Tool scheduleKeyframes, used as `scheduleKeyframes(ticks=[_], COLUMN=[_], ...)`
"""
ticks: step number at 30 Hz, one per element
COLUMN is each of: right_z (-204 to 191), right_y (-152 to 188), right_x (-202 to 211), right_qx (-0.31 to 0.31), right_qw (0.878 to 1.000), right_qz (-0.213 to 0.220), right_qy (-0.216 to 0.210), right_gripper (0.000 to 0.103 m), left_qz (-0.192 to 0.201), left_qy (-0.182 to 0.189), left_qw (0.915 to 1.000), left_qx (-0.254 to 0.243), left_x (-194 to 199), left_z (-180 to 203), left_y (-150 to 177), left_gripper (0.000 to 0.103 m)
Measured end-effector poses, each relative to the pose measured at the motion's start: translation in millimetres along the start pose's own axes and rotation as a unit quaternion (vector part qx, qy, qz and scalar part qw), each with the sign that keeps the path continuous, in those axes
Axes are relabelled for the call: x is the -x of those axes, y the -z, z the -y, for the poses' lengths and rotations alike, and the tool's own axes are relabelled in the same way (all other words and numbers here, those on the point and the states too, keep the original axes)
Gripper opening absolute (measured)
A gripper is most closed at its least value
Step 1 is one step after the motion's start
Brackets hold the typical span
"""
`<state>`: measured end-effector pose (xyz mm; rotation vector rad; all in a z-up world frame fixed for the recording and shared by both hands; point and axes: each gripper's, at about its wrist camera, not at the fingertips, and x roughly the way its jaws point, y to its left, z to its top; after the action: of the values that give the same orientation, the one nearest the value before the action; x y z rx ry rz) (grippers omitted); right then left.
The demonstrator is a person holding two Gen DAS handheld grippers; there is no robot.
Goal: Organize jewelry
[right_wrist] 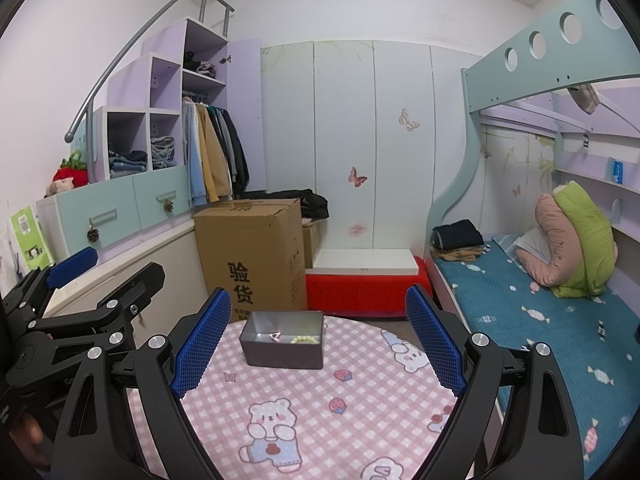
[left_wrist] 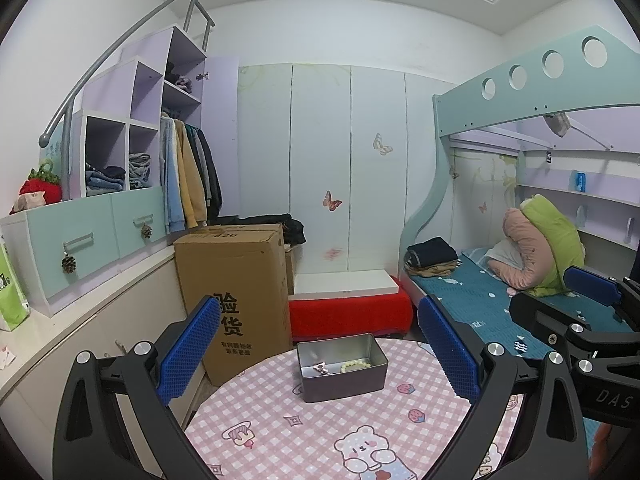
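The left claw (left_wrist: 320, 340) is held with its 2 blue pads spread wide apart, and nothing is gripped between them. The right claw (right_wrist: 318, 340) is likewise held wide apart and empty. Both are raised above the near part of a round table (right_wrist: 360, 380) covered by a pink checked cloth with bear prints, and each is seen at the edge of the other's view, side by side.

Straight ahead of both claws, toward the far edge of the table, an open grey tin (left_wrist: 342, 368) is seen. Inside it, a string of pale beads (left_wrist: 356, 365) is laid toward the right, and a small pinkish metal piece (left_wrist: 321, 368), too small to be identified, is laid just left of the beads. No other jewelry is seen on the cloth, and no lid is visible.

Beyond the table, a cardboard box (left_wrist: 236, 288) is placed ahead and to the left, and a bed (right_wrist: 560, 320) is set to the right.

The sorting is judged to be at or near its end, since the visible pieces are already in the tin. If anything remains, a lid or a further piece would have to be found first.
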<state>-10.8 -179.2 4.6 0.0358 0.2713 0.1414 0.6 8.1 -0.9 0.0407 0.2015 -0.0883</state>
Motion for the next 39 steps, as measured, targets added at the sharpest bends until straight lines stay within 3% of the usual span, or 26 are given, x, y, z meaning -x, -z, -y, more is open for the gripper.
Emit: scheduleKeyframes(ticks=[39], right_z=[-0.7], right_y=[-2.8], right_x=[0.2], right_qx=[-0.003], right_qw=[1.0], right_qz=[-0.005], right_qy=[-0.002], right_gripper=[0.086], left_qz=[0.0], left_qy=[0.004], left_qw=[1.0], left_qx=[0.004], left_x=[-4.6], left_z=[-0.1], left_y=[-3.8], left_gripper=[0.096])
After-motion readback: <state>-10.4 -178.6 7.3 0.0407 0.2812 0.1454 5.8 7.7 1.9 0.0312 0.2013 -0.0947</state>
